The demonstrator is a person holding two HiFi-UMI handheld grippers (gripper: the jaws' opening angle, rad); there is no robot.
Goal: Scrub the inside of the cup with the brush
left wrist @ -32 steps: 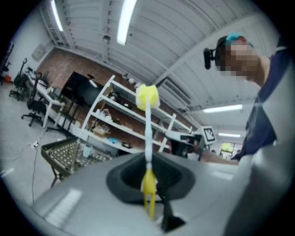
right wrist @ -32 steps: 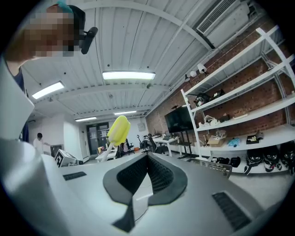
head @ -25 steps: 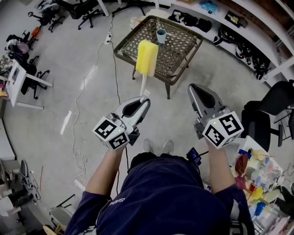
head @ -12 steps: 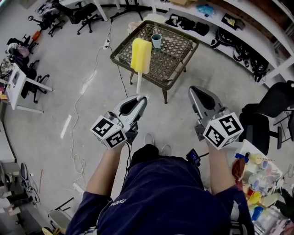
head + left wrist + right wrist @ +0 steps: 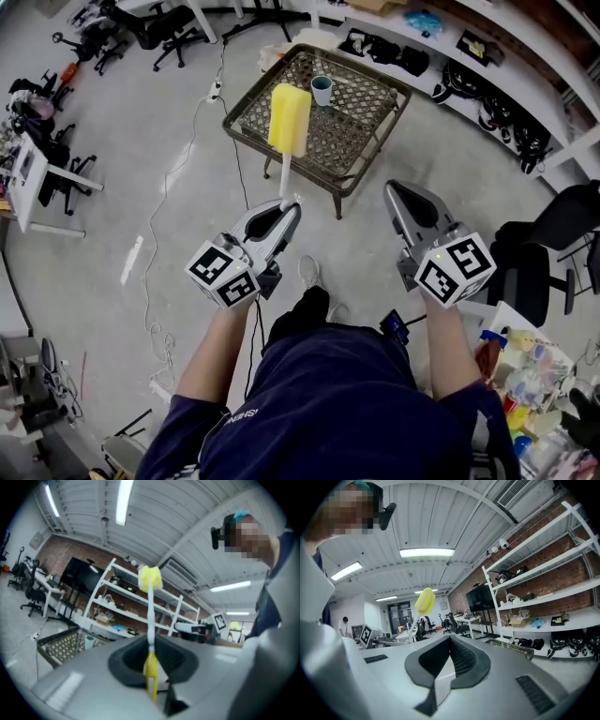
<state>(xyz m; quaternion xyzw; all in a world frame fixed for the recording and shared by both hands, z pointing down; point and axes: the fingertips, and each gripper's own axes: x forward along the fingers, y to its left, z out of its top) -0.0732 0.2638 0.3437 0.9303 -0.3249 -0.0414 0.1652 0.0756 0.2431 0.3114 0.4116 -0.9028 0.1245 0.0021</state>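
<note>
Nearer than before: wicker table (image 5: 361,105) and cup (image 5: 322,90). Left gripper (image 5: 292,202) clamps the brush (image 5: 289,119) by its handle, sponge head up; right gripper (image 5: 399,189) is clenched, empty.

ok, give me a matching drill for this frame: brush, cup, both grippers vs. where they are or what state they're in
Column 1:
1. brush
2. cup
3. left gripper
4. right gripper

Column 2:
A. stands on the table
B. shut, nothing between the fingers
C. yellow head, held up in the air
D. shut on a handle

Pairs: 1-C, 2-A, 3-D, 4-B
</note>
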